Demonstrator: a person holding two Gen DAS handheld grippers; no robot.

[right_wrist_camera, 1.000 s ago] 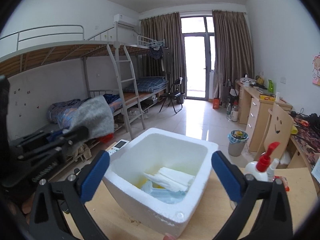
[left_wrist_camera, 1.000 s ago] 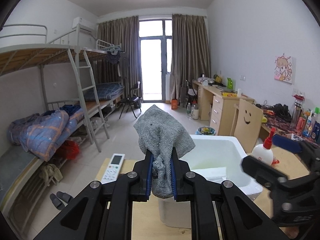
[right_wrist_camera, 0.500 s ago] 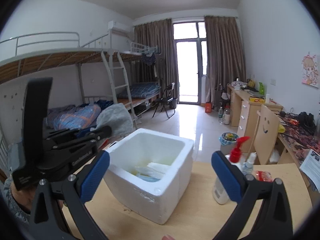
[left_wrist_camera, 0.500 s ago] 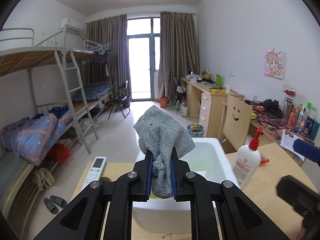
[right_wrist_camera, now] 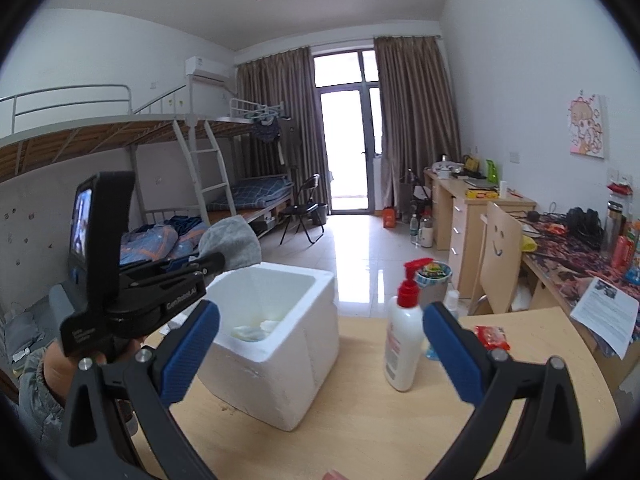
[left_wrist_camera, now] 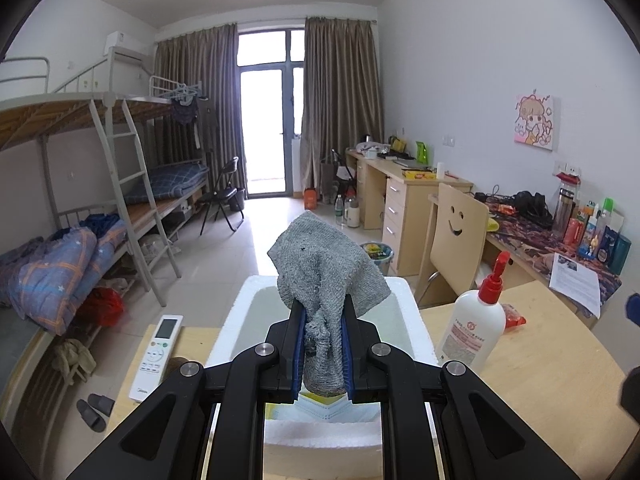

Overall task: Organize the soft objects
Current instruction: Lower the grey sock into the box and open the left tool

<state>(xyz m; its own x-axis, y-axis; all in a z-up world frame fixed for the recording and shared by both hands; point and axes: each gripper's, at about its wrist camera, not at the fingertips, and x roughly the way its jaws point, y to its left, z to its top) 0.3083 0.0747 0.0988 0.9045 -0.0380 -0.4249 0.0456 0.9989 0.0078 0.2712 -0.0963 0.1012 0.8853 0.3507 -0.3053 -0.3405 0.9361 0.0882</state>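
My left gripper (left_wrist_camera: 323, 350) is shut on a grey knitted cloth (left_wrist_camera: 326, 276), which bunches between the blue pads and flops forward over the white foam box (left_wrist_camera: 408, 320). Pale face masks (left_wrist_camera: 332, 410) lie at the bottom of the box. In the right wrist view the same left gripper (right_wrist_camera: 208, 261) hangs above the box's left rim (right_wrist_camera: 276, 272) with the grey cloth (right_wrist_camera: 232, 242) in it. My right gripper (right_wrist_camera: 320, 354) stands wide open over the table, with nothing between its fingers, on the near side of the box.
A white lotion bottle with a red pump (right_wrist_camera: 404, 344) stands right of the box on the wooden table (right_wrist_camera: 360, 420). A white remote (left_wrist_camera: 157, 350) lies left of the box. A red packet (right_wrist_camera: 492, 338), a sheet of paper (right_wrist_camera: 608, 314) and a smiley-face chair (right_wrist_camera: 500, 256) are at the right.
Both grippers have drifted sideways: the box now sits straight ahead under the left gripper, and left of centre for the right one. The left gripper still pinches the cloth.
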